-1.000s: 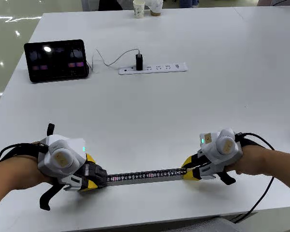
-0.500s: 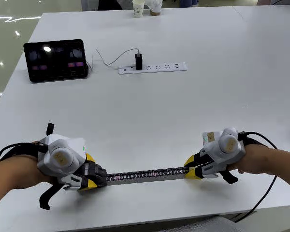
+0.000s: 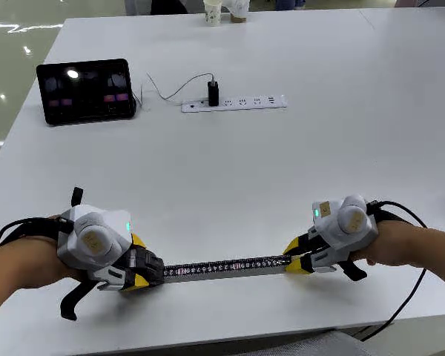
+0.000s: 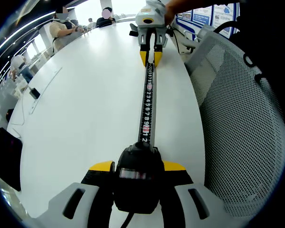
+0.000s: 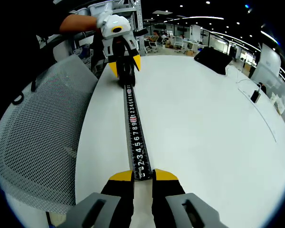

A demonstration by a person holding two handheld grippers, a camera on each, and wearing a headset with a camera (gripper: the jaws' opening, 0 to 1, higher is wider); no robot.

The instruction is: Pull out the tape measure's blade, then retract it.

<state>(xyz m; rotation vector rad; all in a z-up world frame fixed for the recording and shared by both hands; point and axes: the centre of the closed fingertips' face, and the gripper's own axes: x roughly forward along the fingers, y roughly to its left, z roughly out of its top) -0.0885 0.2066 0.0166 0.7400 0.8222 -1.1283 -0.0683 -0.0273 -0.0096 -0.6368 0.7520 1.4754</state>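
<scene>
The black tape measure case (image 4: 137, 178) sits clamped in my left gripper (image 3: 142, 268) near the table's front left edge. Its dark blade (image 3: 226, 266) with white numerals runs flat over the table to my right gripper (image 3: 293, 262), which is shut on the blade's end. In the right gripper view the blade (image 5: 135, 137) leads from my yellow-tipped jaws to the case (image 5: 126, 73) held by the left gripper (image 5: 125, 64). In the left gripper view the blade (image 4: 147, 102) stretches away to the right gripper (image 4: 151, 53).
A dark tablet (image 3: 86, 91) stands at the back left. A white power strip (image 3: 234, 104) with a black plug and cable lies behind the middle. Paper cups (image 3: 213, 12) sit at the far edge. A grey mesh chair (image 4: 242, 123) is beside the table's front edge.
My right gripper has drawn slightly further right, pulling a little more blade out of the case. The left gripper and case have stayed put.
</scene>
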